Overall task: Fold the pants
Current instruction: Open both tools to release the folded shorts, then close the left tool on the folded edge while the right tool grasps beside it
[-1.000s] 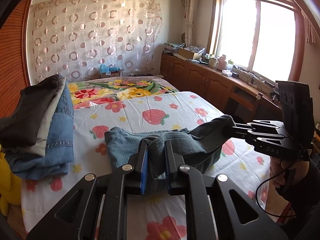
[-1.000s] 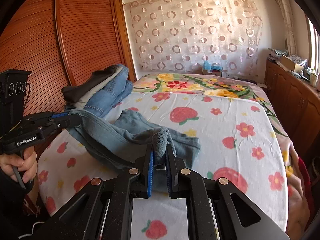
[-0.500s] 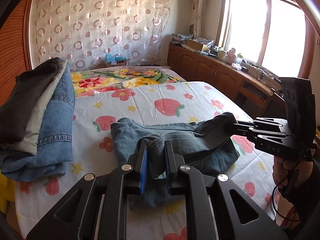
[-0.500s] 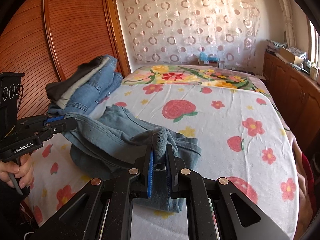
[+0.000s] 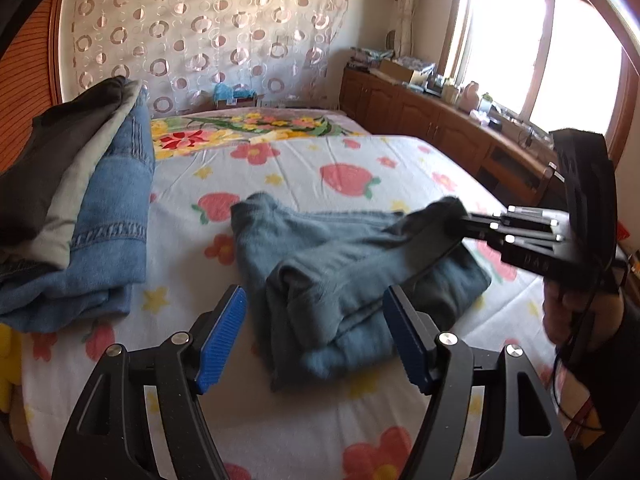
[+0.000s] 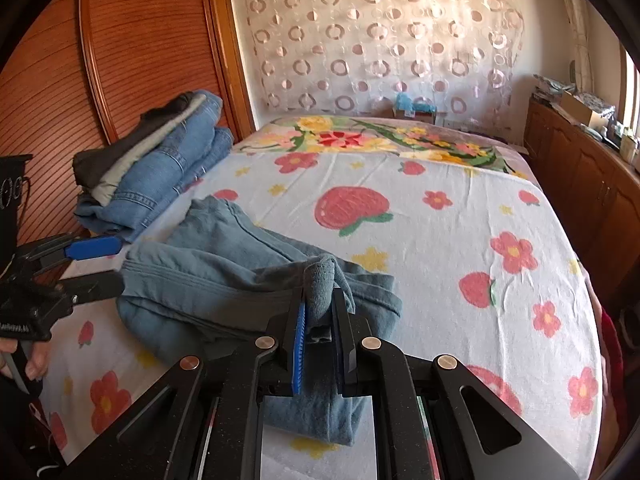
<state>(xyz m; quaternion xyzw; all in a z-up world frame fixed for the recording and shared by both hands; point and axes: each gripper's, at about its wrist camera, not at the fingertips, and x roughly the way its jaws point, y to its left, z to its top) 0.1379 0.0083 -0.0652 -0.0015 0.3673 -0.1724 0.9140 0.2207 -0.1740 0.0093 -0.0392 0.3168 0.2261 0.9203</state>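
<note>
Pants: blue-grey denim pants [image 5: 352,276] lie in a loose partial fold on the strawberry-print bedsheet [image 6: 440,216], near the bed's foot edge and toward its left side.
Long axis: the bundle runs roughly crosswise between the two tools, left to right, with a looser end trailing toward the head of the bed.
Left tool: the left tool [image 5: 316,332] stands wide open, its blue pads apart on either side of the near end of the bundle; it has hold of nothing, and whether a pad brushes the cloth cannot be told.
Right tool: the right tool [image 6: 319,336] is closed on a bunched corner of the pants, which stands up between its pads; in the left wrist view the same tool [image 5: 466,220] lifts that corner clear of the bed.
Governing relation: the raised corner hangs at the bundle's right end, the freed end rests on the sheet just ahead of the left tool; the left tool is the nearer to the lying cloth.
Judged step: one end appears set down; the right end is not yet laid.
Next move calls for: lowering the held corner squarely over the layer beneath.
Risk: the upper layer may slide askew.
Surroundings: a stack of folded clothes [image 5: 80,208] lies well apart to the left, beside the wooden wardrobe door [image 6: 132,60].
</note>
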